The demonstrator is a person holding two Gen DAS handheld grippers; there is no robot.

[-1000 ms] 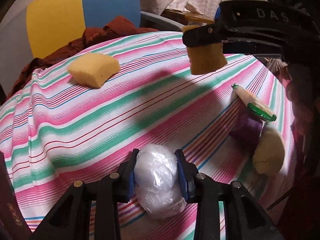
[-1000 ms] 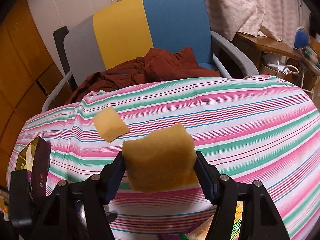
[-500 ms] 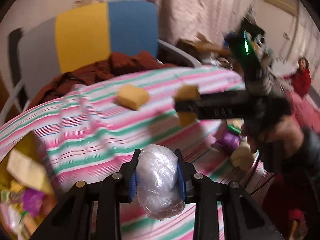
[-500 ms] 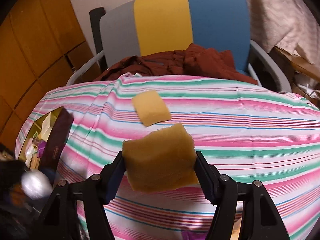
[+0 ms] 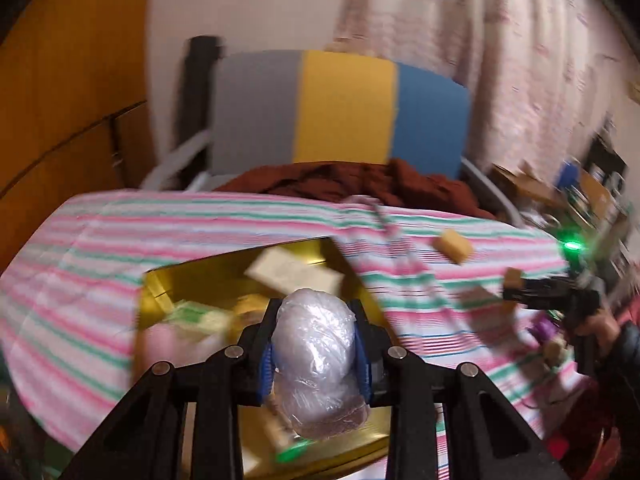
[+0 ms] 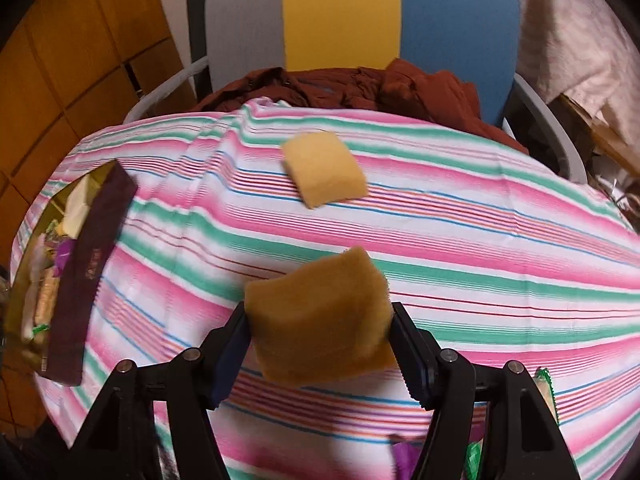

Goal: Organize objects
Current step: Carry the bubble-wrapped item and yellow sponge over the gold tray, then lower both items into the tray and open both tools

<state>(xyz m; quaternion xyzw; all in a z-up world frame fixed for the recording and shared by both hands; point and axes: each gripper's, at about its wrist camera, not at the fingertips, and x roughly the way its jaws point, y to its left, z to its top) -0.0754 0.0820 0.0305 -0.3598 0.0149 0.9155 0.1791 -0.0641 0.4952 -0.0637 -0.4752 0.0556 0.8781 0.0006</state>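
Your left gripper [image 5: 316, 354] is clamped on a plastic-wrapped ball [image 5: 318, 360] held over the open gold box [image 5: 160, 296], your right gripper [image 6: 320, 344] squeezes a tan sponge [image 6: 320, 320] above the striped tablecloth [image 6: 480, 248], another sponge [image 6: 324, 168] lies farther back, chair [image 6: 340, 12] beyond.

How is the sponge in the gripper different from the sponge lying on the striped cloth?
The held sponge is pinched in the right hand-held gripper and up off the striped cloth; the other sponge lies loose on it, farther back near the chair. The held sponge looks darker and browner; the loose one is paler yellow. The held one sits tilted, the loose one flat. Both are soft, squarish blocks.
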